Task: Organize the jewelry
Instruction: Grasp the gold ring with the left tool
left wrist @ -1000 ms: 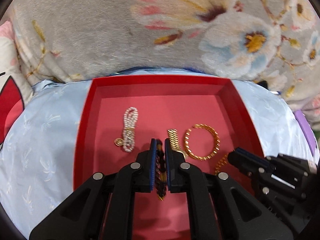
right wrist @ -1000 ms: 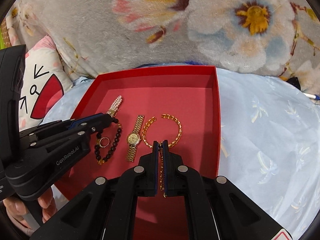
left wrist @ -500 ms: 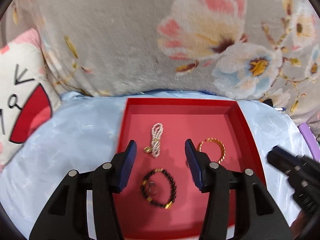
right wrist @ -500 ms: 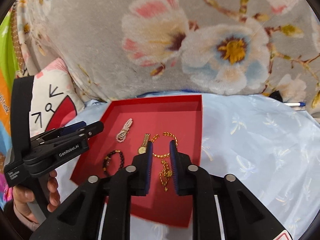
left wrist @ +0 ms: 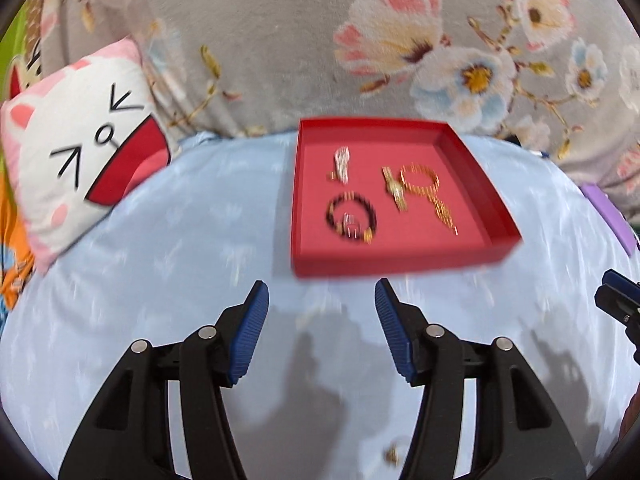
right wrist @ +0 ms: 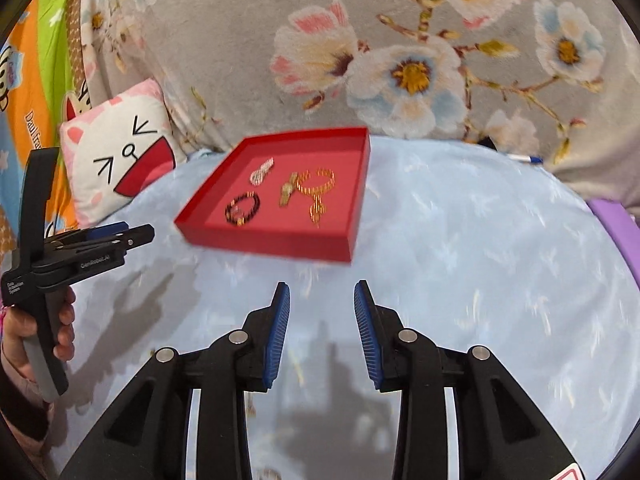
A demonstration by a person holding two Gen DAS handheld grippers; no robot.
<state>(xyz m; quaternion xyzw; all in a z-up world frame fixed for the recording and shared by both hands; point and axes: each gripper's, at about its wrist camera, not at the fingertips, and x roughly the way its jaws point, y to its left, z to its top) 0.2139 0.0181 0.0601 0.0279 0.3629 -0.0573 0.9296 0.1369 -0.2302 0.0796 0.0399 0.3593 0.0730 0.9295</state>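
Both claws, the left claw (left wrist: 318,320) and the right claw (right wrist: 322,320), hang wide apart and hold nothing above the light blue bedcover (right wrist: 480,264), near the front of the red tray (left wrist: 400,258). Inside the tray lie a pearl bracelet (left wrist: 342,164), a black bead bracelet (left wrist: 352,218), a gold watch (left wrist: 394,188) and a gold bangle (left wrist: 420,178), which touches a gold chain (left wrist: 446,214).

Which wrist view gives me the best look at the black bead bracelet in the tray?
Left wrist: the bracelet lies nearer and larger there, seen almost from above, though blurred. In the right wrist view it is smaller, seen at a slant, near the red tray's front-left corner.
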